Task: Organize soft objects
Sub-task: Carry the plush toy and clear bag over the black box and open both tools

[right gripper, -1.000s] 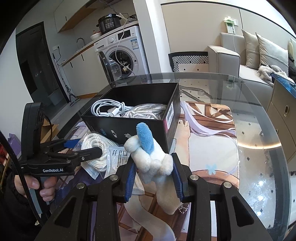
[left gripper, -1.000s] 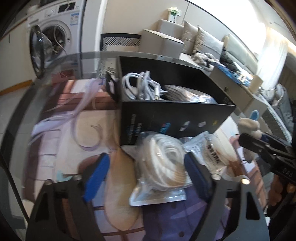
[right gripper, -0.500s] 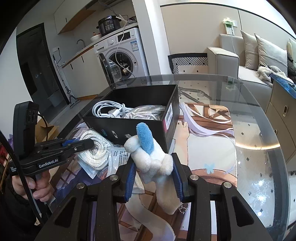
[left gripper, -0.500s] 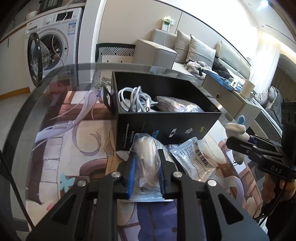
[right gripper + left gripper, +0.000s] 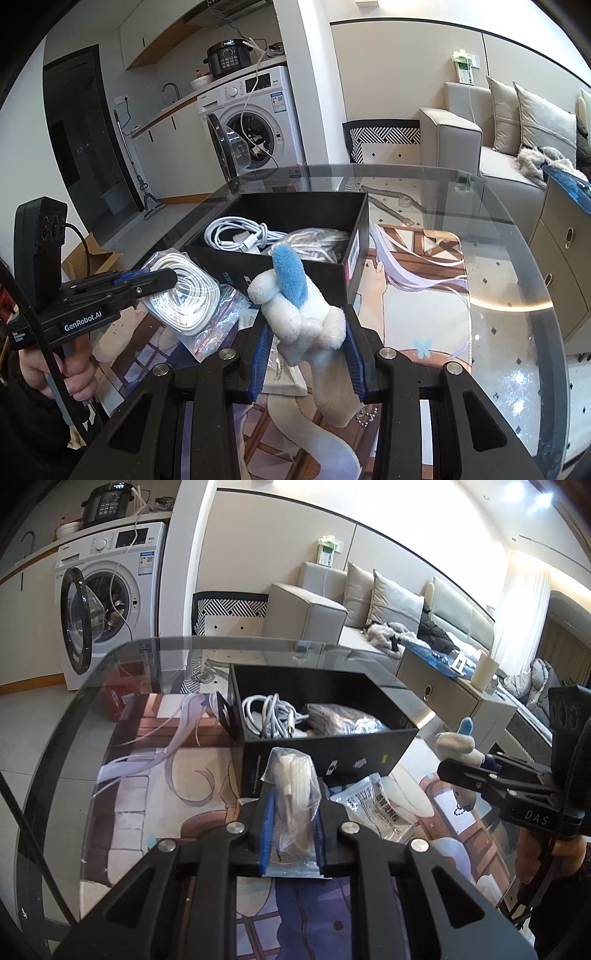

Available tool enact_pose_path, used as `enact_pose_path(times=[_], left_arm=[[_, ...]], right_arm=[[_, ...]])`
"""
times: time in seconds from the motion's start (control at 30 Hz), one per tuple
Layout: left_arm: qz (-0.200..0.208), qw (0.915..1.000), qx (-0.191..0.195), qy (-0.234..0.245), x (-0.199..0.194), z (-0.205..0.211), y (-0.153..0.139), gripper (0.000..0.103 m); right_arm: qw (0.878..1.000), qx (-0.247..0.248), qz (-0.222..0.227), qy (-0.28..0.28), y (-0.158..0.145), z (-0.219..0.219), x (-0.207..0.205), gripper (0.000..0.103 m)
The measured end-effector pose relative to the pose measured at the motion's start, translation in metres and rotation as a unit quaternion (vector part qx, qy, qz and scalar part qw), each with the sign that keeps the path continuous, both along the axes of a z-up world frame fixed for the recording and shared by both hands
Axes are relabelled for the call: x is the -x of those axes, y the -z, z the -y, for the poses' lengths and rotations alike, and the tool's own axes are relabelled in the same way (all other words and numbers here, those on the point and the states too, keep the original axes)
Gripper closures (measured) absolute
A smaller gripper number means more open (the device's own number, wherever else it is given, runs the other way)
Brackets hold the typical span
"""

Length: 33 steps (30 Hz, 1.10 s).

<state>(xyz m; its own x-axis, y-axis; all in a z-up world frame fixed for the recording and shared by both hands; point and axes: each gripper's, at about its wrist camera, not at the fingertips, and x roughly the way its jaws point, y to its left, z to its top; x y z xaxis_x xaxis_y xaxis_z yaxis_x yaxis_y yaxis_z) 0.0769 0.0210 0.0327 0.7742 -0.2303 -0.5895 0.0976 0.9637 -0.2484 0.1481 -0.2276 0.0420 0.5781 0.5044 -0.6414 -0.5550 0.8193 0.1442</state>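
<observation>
My left gripper point(image 5: 293, 812) is shut on a clear bag of coiled white cord point(image 5: 293, 786) and holds it above the table, just in front of the black box point(image 5: 325, 753). The bag also shows in the right wrist view point(image 5: 188, 291). My right gripper point(image 5: 306, 336) is shut on a white plush toy with a blue ear point(image 5: 299, 310), right of the box point(image 5: 354, 251). The box holds white cables point(image 5: 236, 236) and a grey bagged bundle point(image 5: 340, 716).
A flat white packet point(image 5: 373, 805) lies on the glass table point(image 5: 498, 295) in front of the box. A printed mat point(image 5: 147, 775) covers the table. A washing machine point(image 5: 107, 590) and a sofa point(image 5: 369, 605) stand beyond.
My left gripper shut on the cord bag and lifted it off the table toward the box. My right gripper stays still with the plush toy.
</observation>
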Motion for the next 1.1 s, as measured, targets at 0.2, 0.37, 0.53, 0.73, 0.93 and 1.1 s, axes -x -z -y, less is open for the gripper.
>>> enact_pose_path(times=[0.2, 0.37, 0.53, 0.73, 0.93, 1.1], left_arm=[[0.021, 0.9997, 0.004, -0.006, 0.004, -0.002, -0.015, 0.088], [0.035, 0.9992, 0.014, -0.011, 0.002, -0.005, -0.027, 0.088], [0.048, 0.9984, 0.024, -0.016, -0.006, -0.006, -0.036, 0.088], [0.050, 0.9980, 0.035, -0.018, -0.022, -0.005, -0.040, 0.087], [0.048, 0.9973, 0.053, -0.019, -0.040, -0.005, -0.041, 0.087], [0.052, 0.9966, 0.059, -0.024, -0.051, -0.006, -0.042, 0.087]], right_arm=[[1.000, -0.004, 0.009, -0.006, -0.009, -0.002, 0.000, 0.067], [1.000, -0.015, 0.016, -0.012, -0.020, -0.003, -0.001, 0.067], [0.999, -0.031, 0.022, -0.019, -0.032, -0.006, -0.006, 0.067], [0.998, -0.054, 0.020, -0.029, -0.041, -0.015, -0.017, 0.067], [0.996, -0.074, 0.020, -0.040, -0.046, -0.025, -0.030, 0.067], [0.995, -0.081, 0.016, -0.053, -0.045, -0.037, -0.041, 0.067]])
